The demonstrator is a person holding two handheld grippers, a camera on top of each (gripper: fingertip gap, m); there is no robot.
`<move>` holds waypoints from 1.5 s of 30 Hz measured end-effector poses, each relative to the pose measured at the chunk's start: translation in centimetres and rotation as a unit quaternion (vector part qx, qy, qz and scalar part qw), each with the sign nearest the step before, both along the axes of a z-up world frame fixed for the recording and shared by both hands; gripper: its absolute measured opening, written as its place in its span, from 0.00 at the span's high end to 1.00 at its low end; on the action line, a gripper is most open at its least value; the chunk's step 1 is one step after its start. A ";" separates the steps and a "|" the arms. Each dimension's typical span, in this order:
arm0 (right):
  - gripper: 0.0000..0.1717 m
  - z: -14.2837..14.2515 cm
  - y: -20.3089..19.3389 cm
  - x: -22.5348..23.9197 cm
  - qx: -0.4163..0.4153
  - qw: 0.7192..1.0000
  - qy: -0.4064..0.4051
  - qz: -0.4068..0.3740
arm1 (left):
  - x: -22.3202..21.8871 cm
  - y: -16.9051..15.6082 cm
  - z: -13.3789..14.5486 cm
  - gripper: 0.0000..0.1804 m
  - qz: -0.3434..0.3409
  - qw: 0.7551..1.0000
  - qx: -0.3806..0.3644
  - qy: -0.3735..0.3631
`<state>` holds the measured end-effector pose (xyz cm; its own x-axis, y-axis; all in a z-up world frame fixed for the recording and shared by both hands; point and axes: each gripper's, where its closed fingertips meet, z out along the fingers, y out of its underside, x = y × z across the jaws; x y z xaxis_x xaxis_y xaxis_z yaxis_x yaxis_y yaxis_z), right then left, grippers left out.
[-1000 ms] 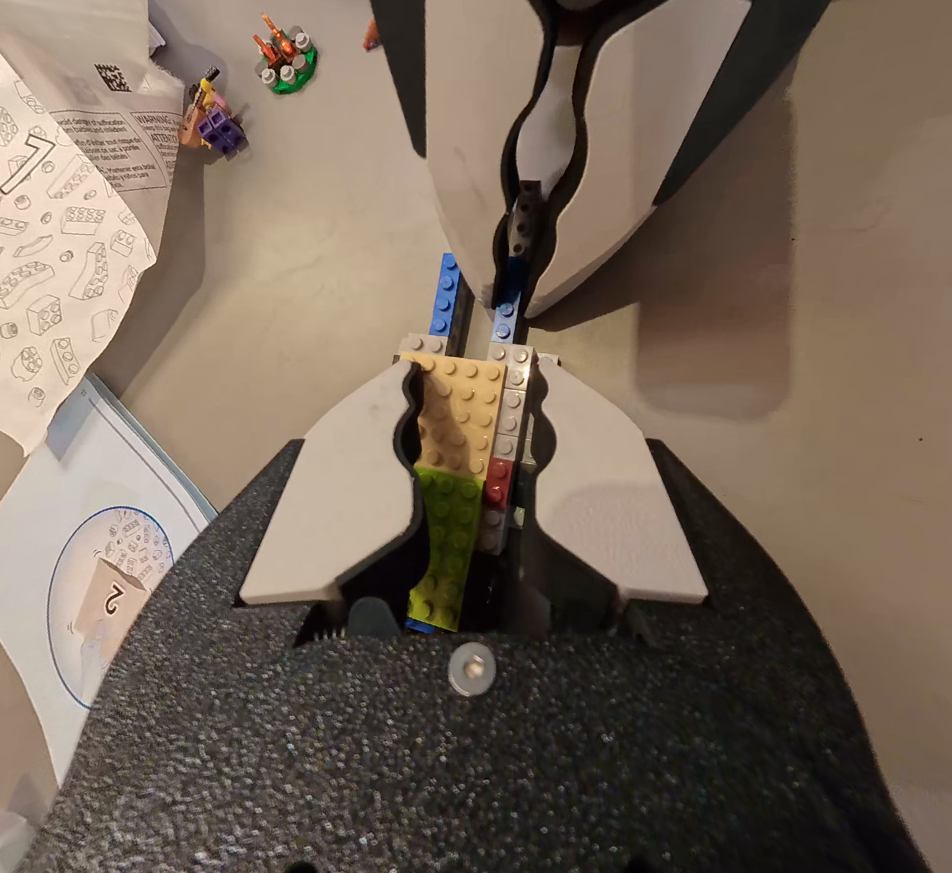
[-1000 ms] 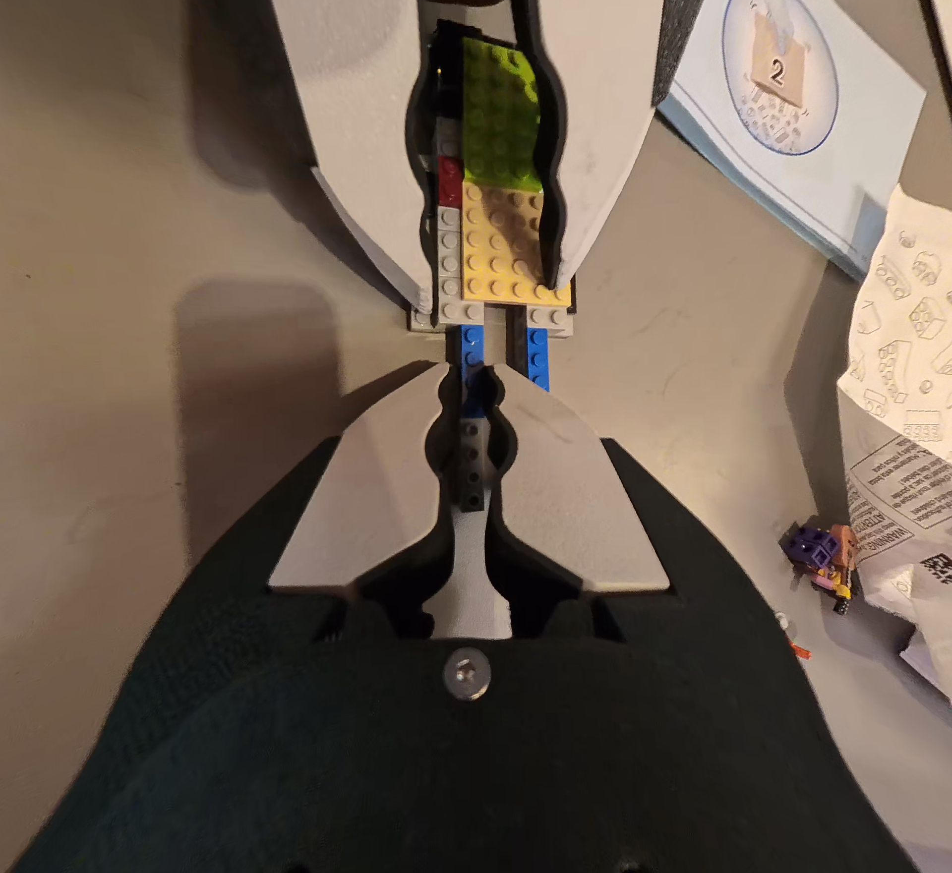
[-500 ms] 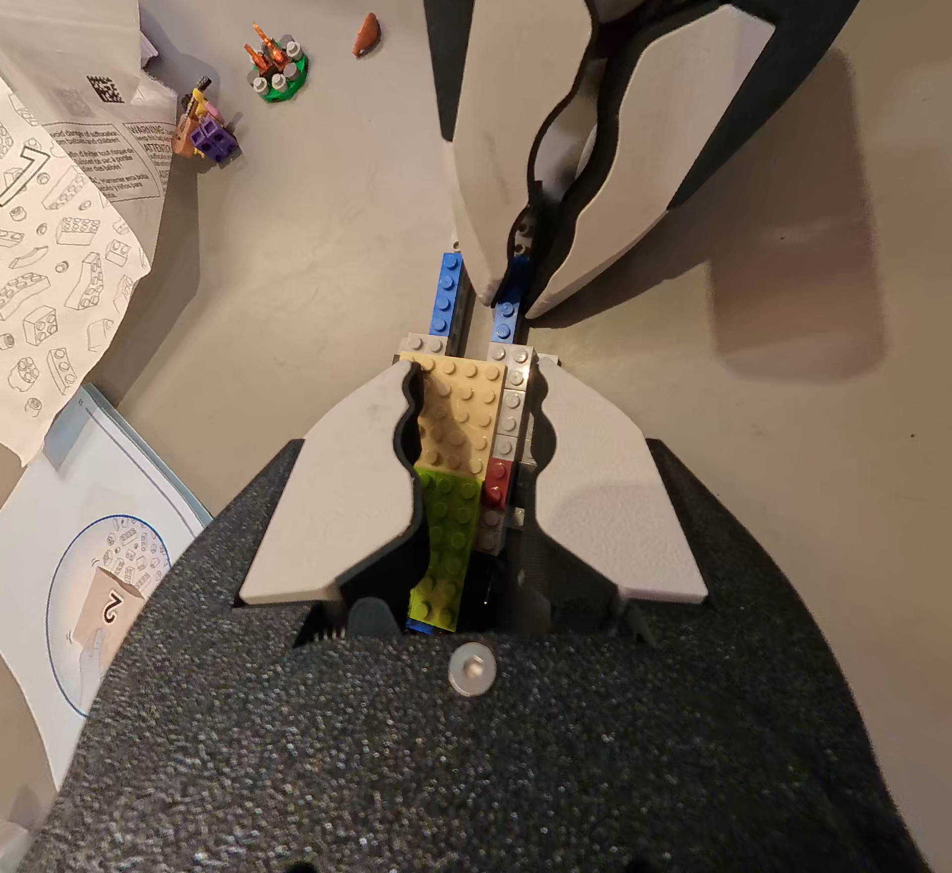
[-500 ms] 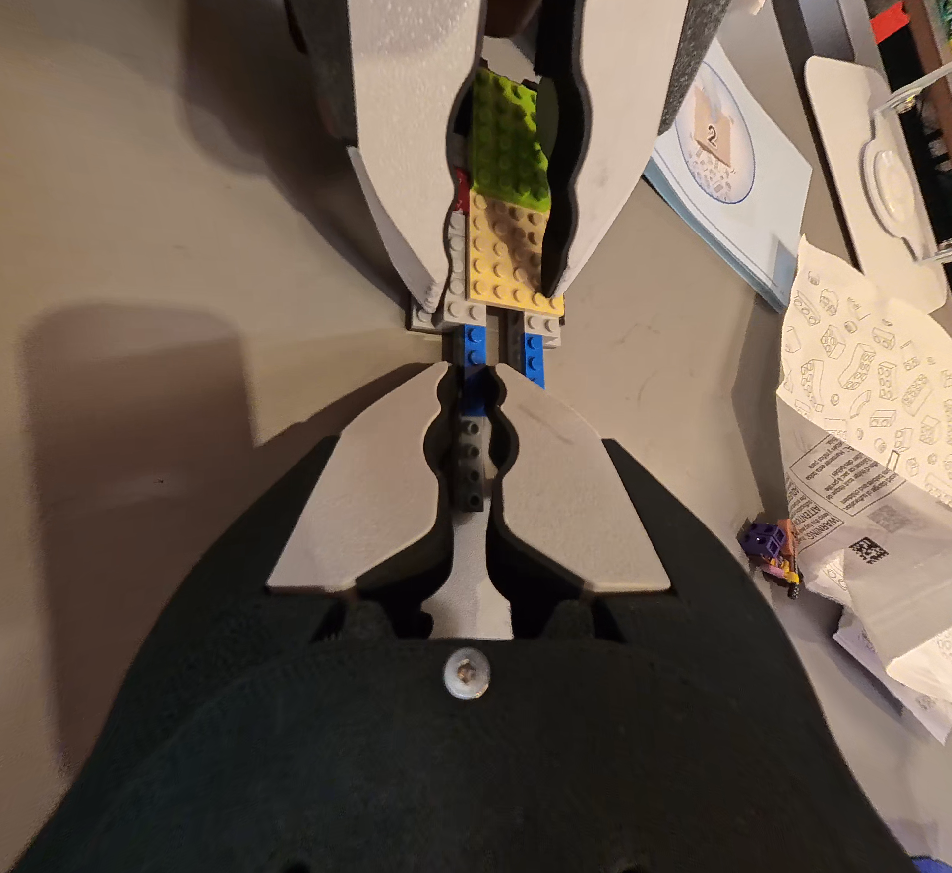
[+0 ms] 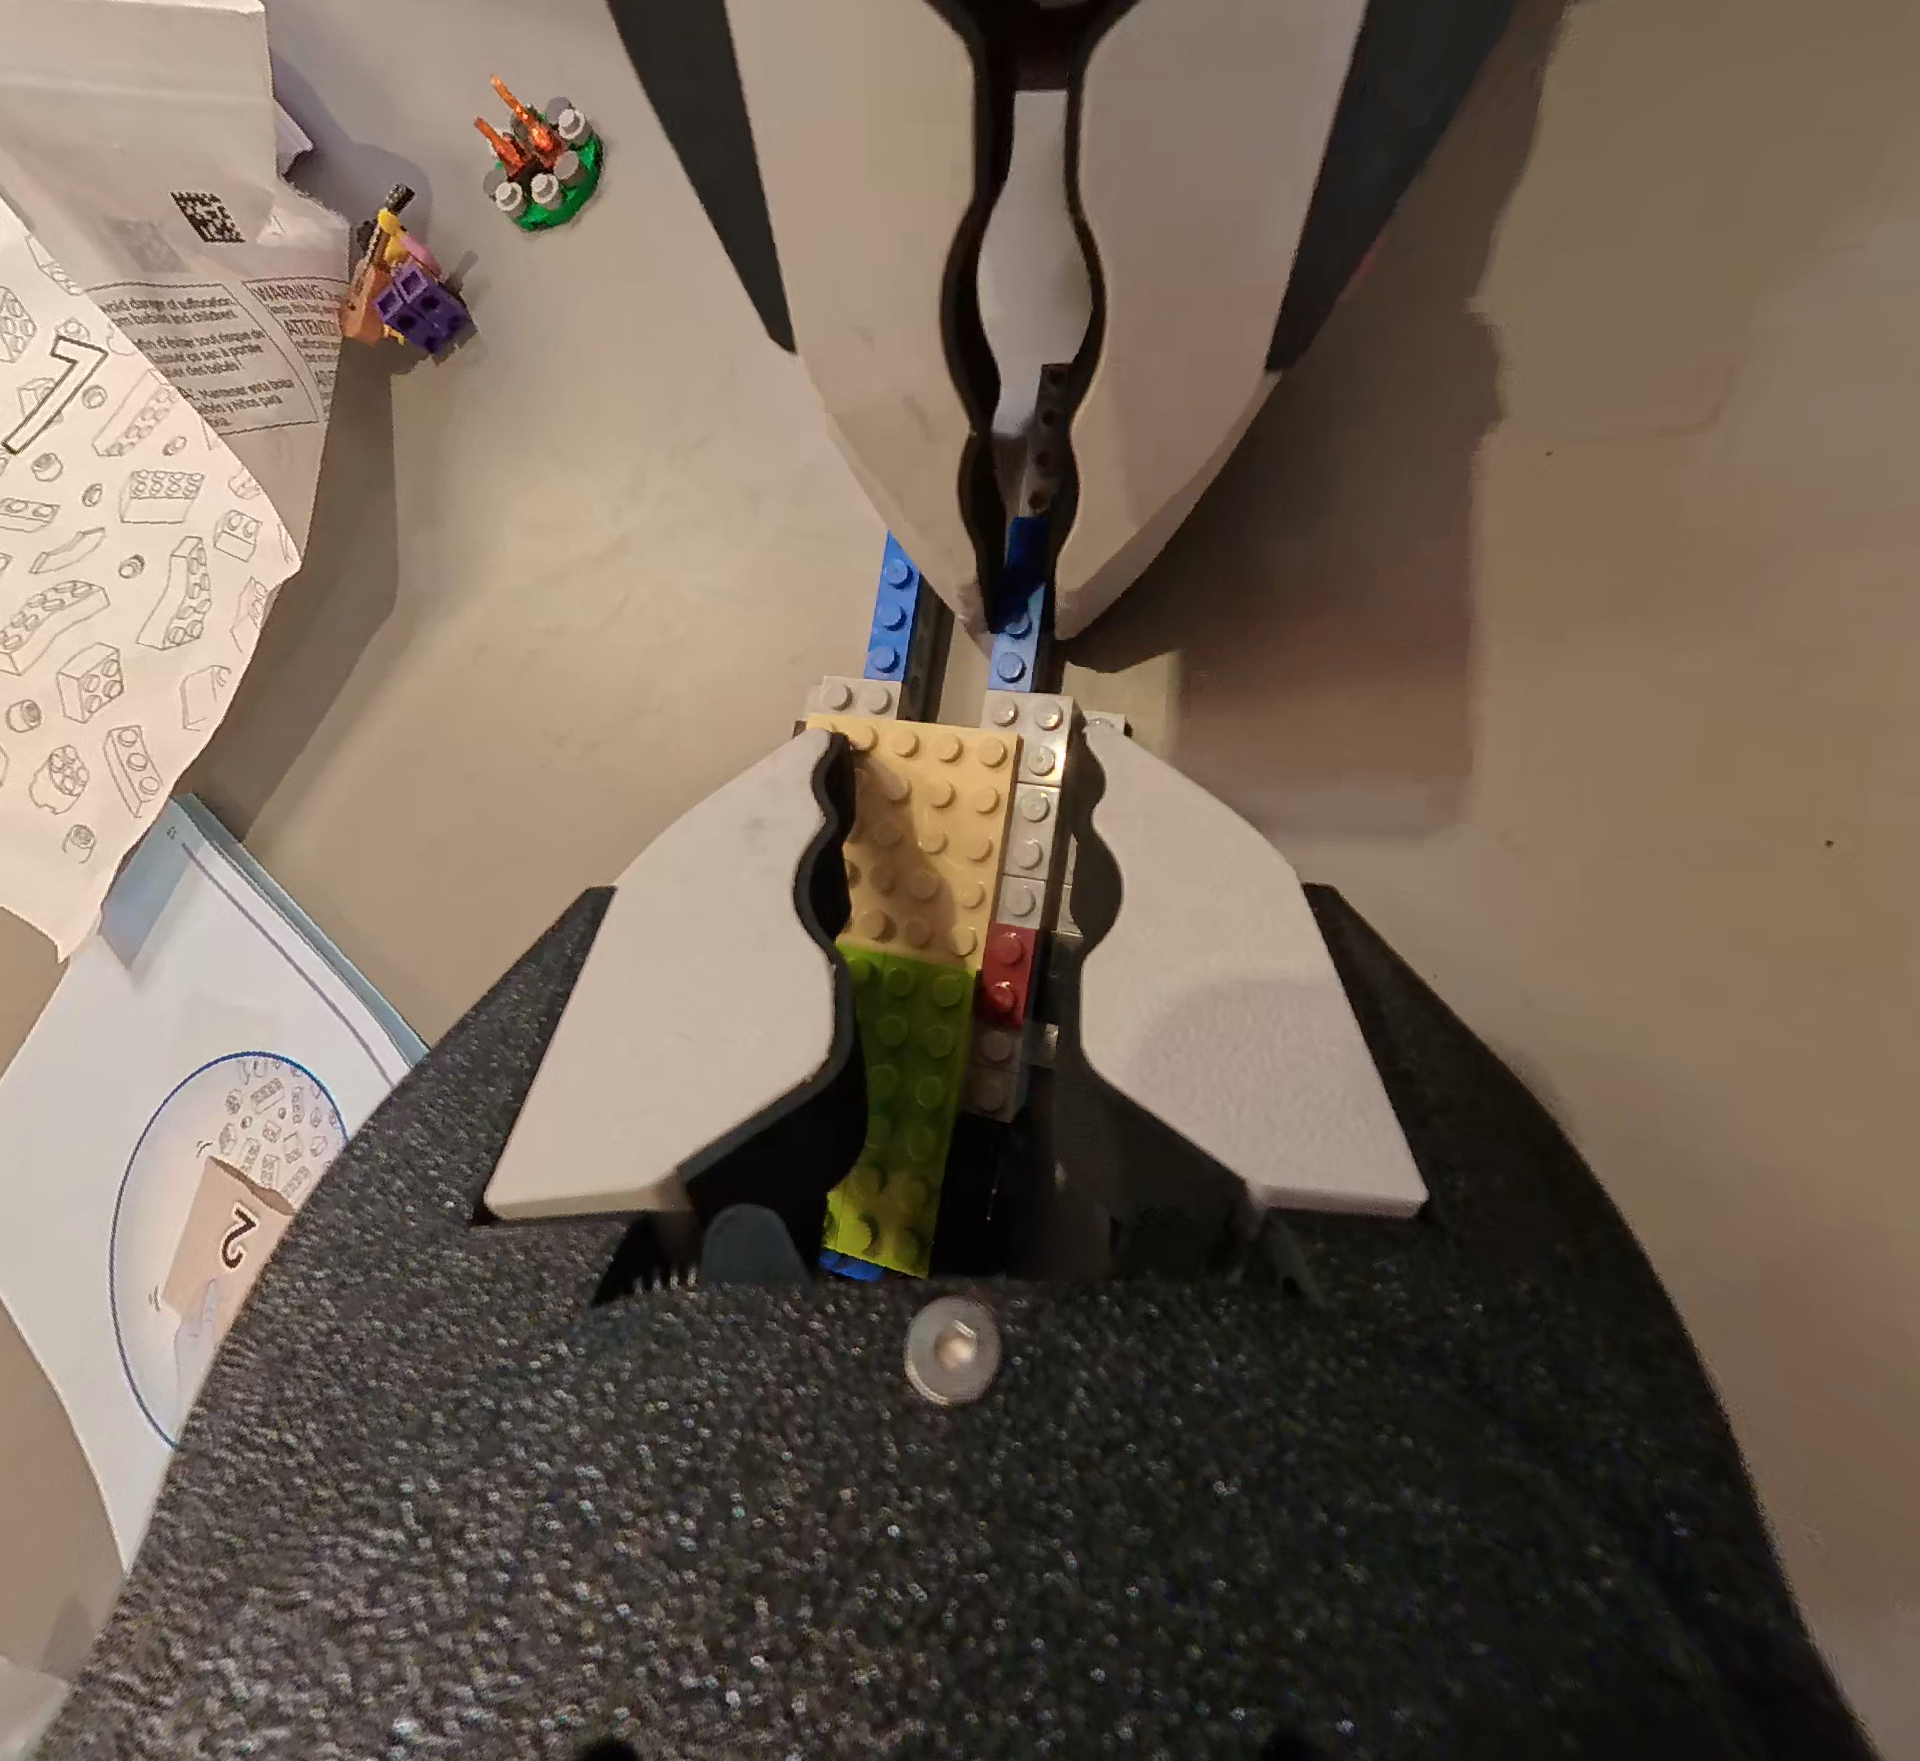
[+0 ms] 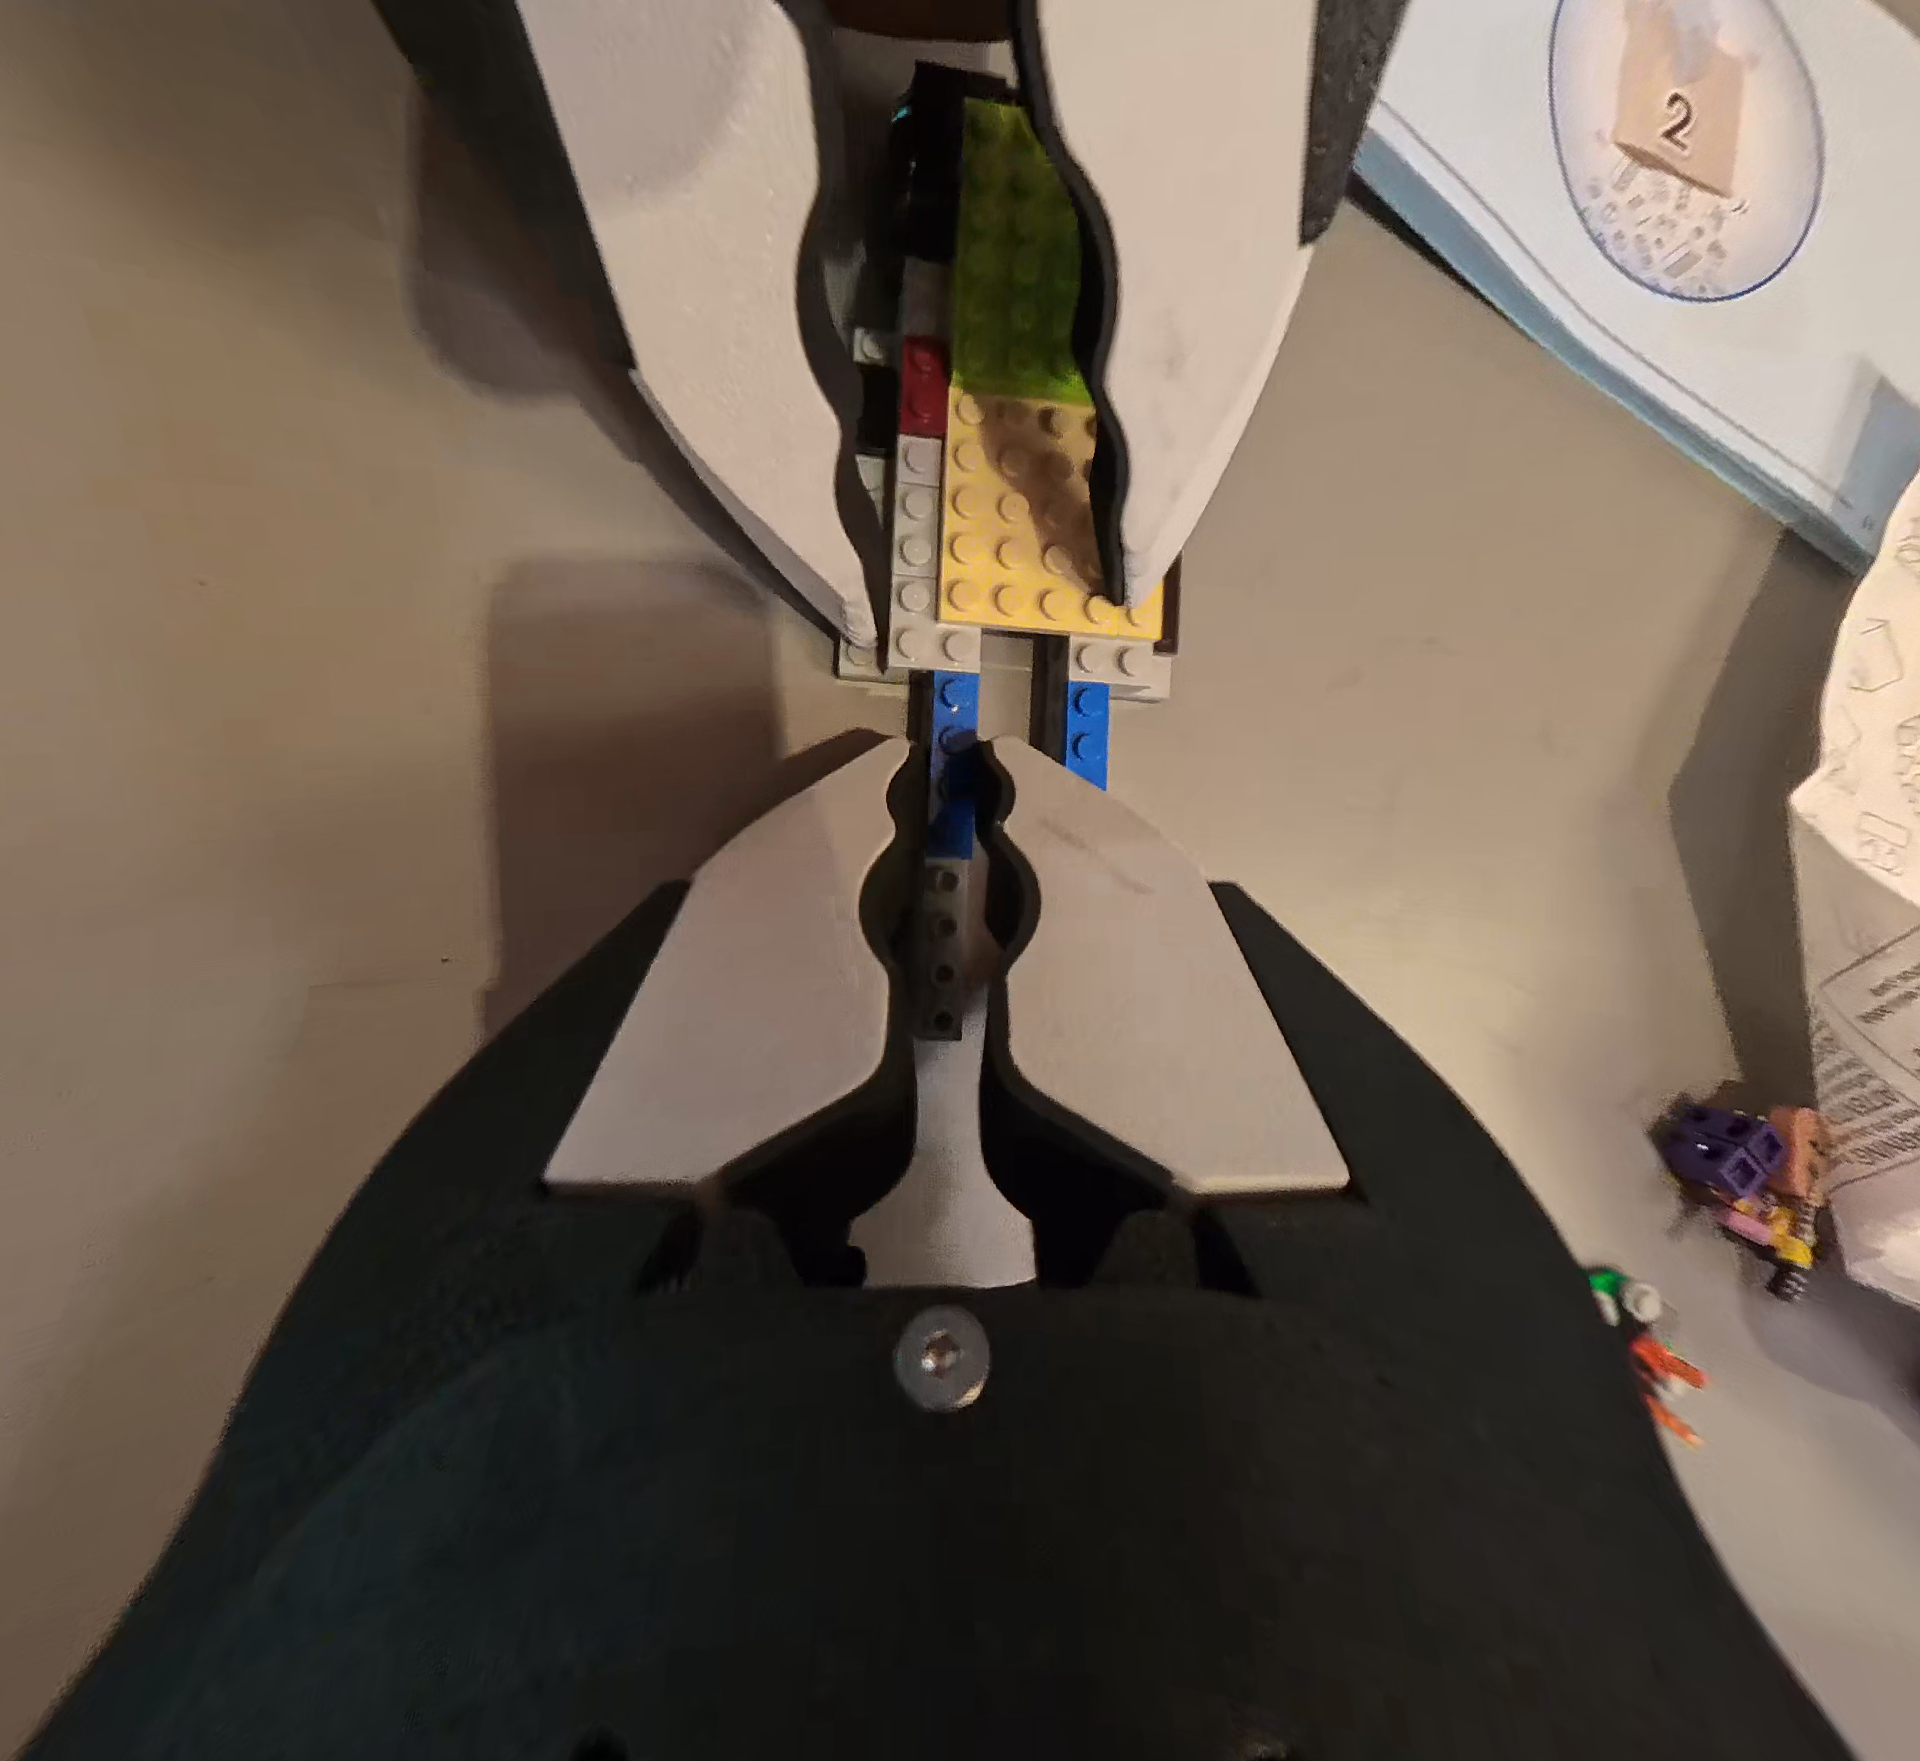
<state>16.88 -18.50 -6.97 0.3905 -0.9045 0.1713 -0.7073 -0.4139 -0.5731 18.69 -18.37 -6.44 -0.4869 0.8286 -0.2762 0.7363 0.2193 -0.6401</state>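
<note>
My left gripper (image 5: 966, 743) is shut on a flat brick assembly (image 5: 940, 828) of tan, lime green, grey and dark red plates; the pads press on its two long sides. Two blue strips on black beams stick out of its far end. My right gripper (image 6: 945, 747) faces the left one and is shut on one of those strips, a blue strip (image 6: 954, 812) with a grey holed beam (image 6: 943, 942) behind it. In the left wrist view the right gripper (image 5: 1021, 615) pinches the right-hand blue strip (image 5: 1018, 646). The left gripper (image 6: 1003, 610) and the assembly (image 6: 1003, 527) also show in the right wrist view.
A white paper bag (image 5: 114, 423) printed with brick drawings and a light blue booklet (image 5: 156, 1088) lie at the left. A small purple and pink build (image 5: 410, 309) and a green round build with orange pieces (image 5: 540, 163) stand on the beige table (image 5: 1610, 776). Only a small space, under 4 cm, lies between the two pairs of fingers.
Both grasps stay as they were. The right gripper, tilted half a second ago, now stands straight in line with the left one; both views shifted slightly over the table.
</note>
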 end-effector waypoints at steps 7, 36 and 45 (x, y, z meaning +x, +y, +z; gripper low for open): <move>0.95 0.3 0.0 -0.2 0.059 0.998 -0.016 -0.004 | -0.3 0.0 0.1 0.79 -0.006 1.000 -0.005 0.005; 0.95 3.6 -3.0 -1.7 0.136 0.982 -0.107 -0.069 | -0.8 0.3 0.1 0.84 -0.015 1.000 -0.011 0.013; 0.95 7.9 -5.9 -5.5 0.094 0.957 -0.201 -0.185 | -0.7 1.0 0.2 0.84 -0.020 1.000 -0.005 0.021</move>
